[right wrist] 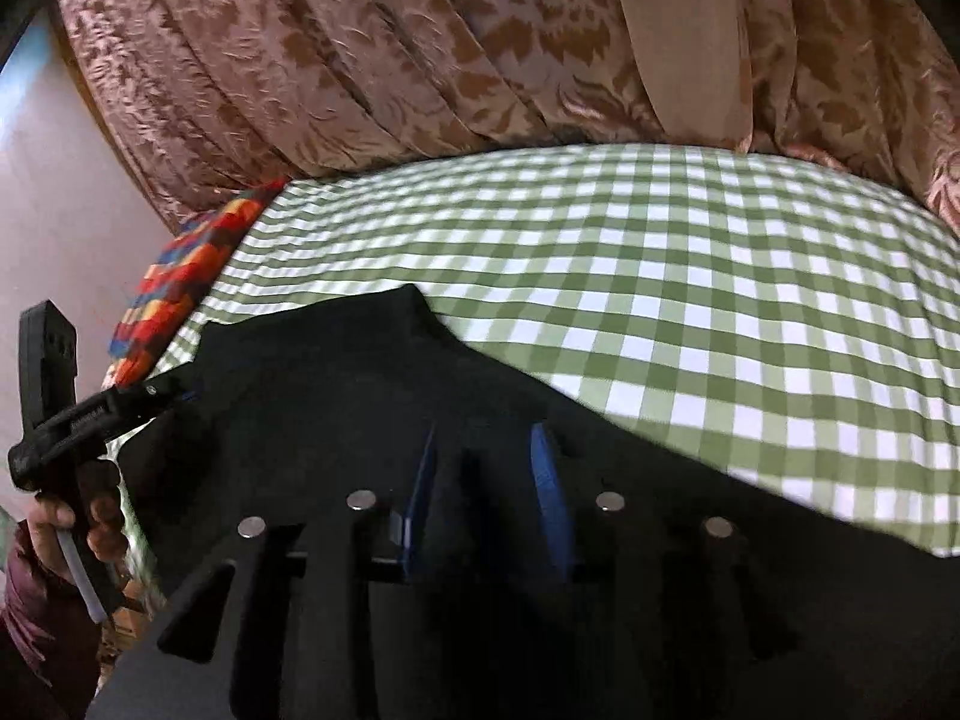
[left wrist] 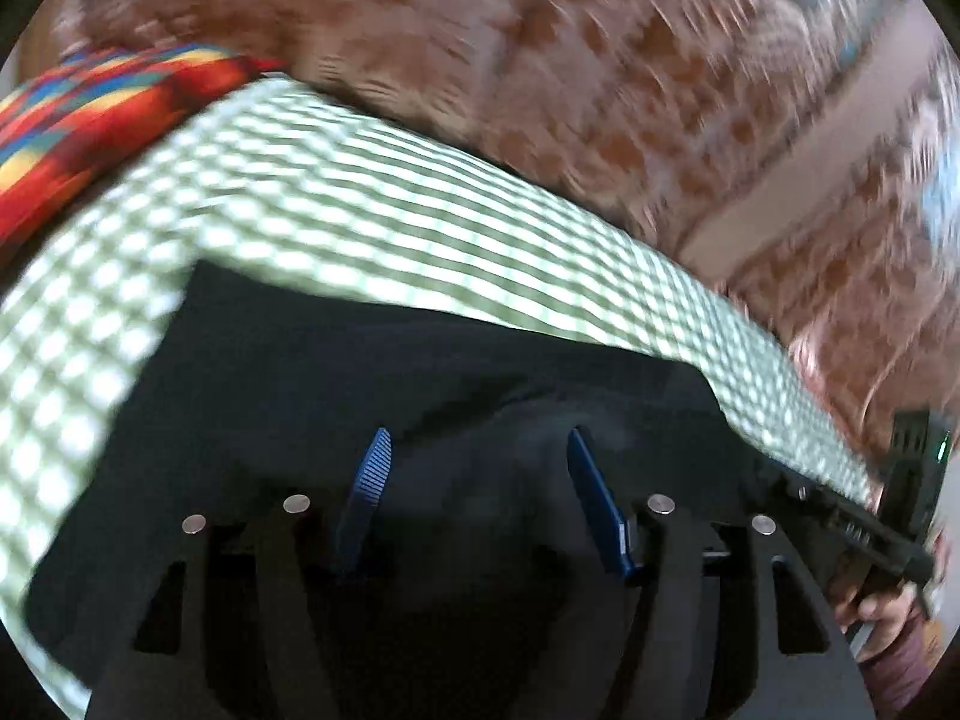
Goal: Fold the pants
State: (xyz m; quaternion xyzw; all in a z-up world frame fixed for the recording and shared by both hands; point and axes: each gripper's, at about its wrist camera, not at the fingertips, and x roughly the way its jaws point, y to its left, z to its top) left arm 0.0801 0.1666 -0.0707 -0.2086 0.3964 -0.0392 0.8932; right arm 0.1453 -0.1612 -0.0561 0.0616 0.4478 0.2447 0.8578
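The black pants (left wrist: 384,372) lie on a green-and-white checked cloth (left wrist: 372,204). My left gripper (left wrist: 477,441) hovers over the dark fabric with its blue fingers (left wrist: 372,462) wide apart and nothing between them. In the right wrist view the pants (right wrist: 336,372) cover the near part of the cloth (right wrist: 690,300). My right gripper (right wrist: 486,450) has its blue fingers (right wrist: 543,468) narrowly apart over the fabric; whether fabric sits between them is unclear. The left gripper also shows at the left of the right wrist view (right wrist: 180,390), at the pants' edge.
A colourful patterned cushion (left wrist: 90,120) lies at the cloth's far left; it also shows in the right wrist view (right wrist: 180,282). Brown floral curtains (right wrist: 420,60) hang behind. The other gripper's body (left wrist: 864,516) and a hand are at the right edge of the left view.
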